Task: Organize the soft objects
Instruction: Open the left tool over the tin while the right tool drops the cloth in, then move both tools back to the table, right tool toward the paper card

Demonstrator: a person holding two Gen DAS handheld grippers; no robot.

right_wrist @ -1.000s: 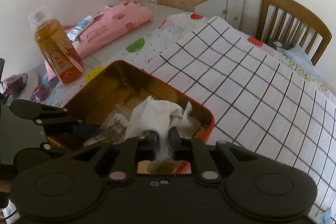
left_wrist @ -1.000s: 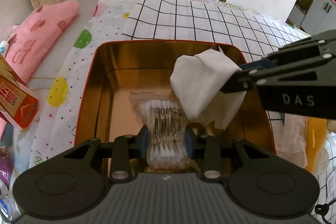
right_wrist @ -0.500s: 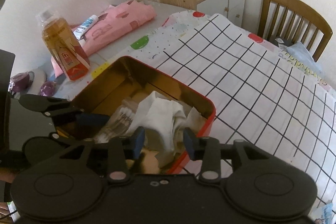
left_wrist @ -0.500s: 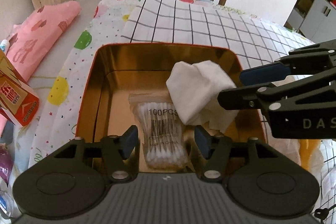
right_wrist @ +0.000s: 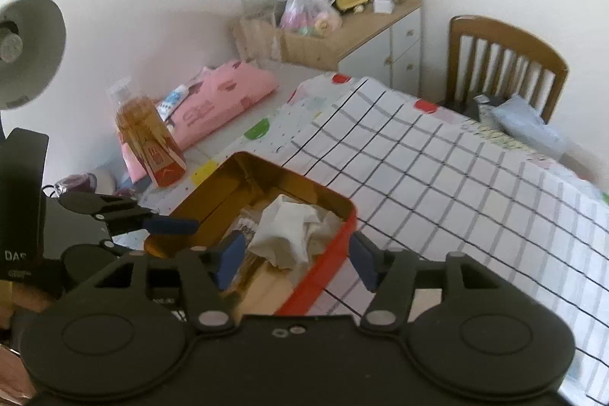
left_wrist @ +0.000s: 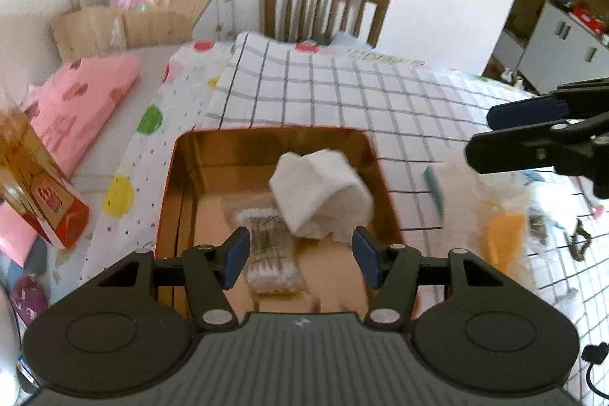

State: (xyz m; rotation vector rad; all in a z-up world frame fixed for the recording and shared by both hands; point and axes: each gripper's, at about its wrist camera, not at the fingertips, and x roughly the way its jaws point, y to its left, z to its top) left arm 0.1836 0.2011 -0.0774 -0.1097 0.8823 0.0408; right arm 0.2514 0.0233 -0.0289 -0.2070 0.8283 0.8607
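A red tin with a gold inside stands on the patterned cloth. In it lie a crumpled white cloth and a clear pack of cotton swabs. My left gripper hangs open above the tin's near end, its pads clear of the pack. My right gripper is off to the tin's right, its jaws opening with nothing between them. In the right wrist view the right gripper hovers over the tin's red wall and the white cloth; the left gripper is at the left.
An amber bottle and a folded pink cloth sit left of the tin. A black-checked cloth covers the table beyond it. A wooden chair stands at the far edge. Loose clutter with an orange item lies right.
The left gripper opened off the swab pack and the right gripper opened off the white cloth. Both items now rest in the tin. Both grippers rose and drew back.
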